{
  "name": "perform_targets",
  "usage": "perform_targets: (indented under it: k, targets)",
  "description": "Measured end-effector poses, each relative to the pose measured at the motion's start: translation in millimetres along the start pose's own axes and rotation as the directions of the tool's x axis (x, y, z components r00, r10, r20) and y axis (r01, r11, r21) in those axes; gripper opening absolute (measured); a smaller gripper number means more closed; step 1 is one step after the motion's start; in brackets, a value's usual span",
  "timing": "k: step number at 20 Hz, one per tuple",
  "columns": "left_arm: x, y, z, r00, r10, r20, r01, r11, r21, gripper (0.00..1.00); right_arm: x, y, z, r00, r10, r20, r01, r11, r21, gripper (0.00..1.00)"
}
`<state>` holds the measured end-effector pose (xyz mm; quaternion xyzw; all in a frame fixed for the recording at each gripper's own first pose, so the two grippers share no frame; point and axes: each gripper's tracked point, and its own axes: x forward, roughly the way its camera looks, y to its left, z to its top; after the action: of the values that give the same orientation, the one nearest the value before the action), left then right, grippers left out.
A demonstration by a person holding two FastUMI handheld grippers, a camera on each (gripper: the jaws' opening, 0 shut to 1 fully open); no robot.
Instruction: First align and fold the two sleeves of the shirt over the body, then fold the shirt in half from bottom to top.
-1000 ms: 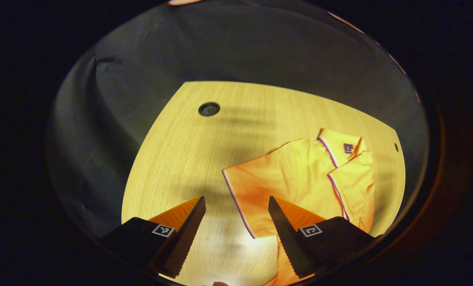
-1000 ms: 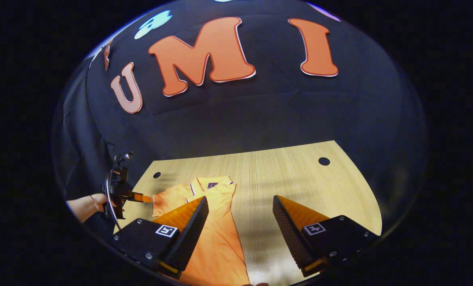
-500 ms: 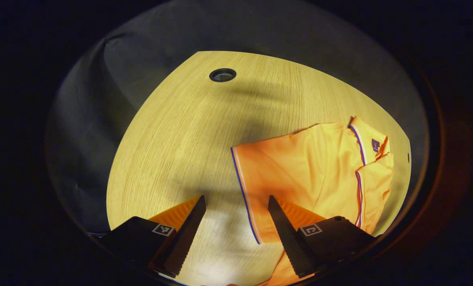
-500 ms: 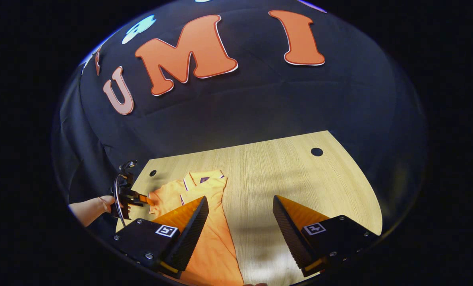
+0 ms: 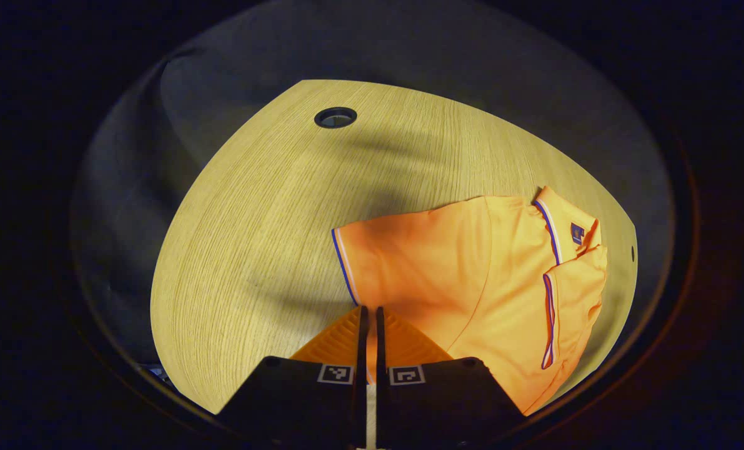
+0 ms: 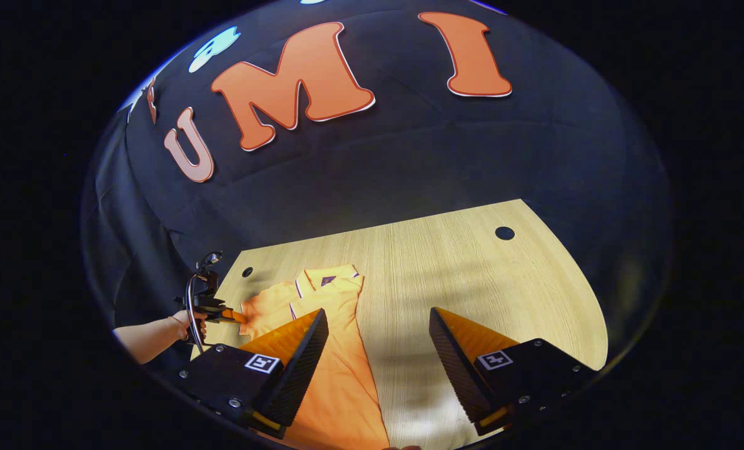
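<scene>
The left gripper (image 5: pixel 368 319) is pinching the sleeve (image 5: pixel 403 262) edge; the shirt (image 5: pixel 503 294) body is lying to its right; the right gripper (image 6: pixel 378 325) is waiting with fingers spread wide.

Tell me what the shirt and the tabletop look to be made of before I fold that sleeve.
The shirt looks like a soft, smooth knit fabric, matte orange with striped trim on its sleeve edges; it drapes in gentle creases. The table looks like light wood or wood-grain laminate, judging by its fine parallel grain; which one is unclear.
</scene>
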<state>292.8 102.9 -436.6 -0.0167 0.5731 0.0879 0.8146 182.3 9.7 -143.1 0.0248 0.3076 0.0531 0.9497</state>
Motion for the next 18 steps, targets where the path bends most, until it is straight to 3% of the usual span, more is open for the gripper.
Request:
perform_targets:
  k: [1,8,13,18]
  targets:
    - [-4,1,-1,1.0,0.001,0.005,-0.001,1.0,-0.006,0.01,0,0,2,1.0,-0.007,0.006,0.007,1.0,-0.004,0.99]
    - [-49,-14,25,0.996,-0.016,0.087,0.012,0.999,0.044,0.01,-2,-2,7,0.999,-0.017,0.033,0.017,1.0,-0.008,0.99]
    - [-96,-48,46,0.983,-0.056,0.173,0.027,0.986,0.166,0.01,-9,0,14,0.998,-0.014,0.059,0.015,1.0,-0.015,0.99]
    - [-126,-93,41,0.979,-0.074,0.189,0.017,0.957,0.291,0.01,-16,-3,18,0.997,-0.015,0.078,0.016,1.0,-0.017,0.99]
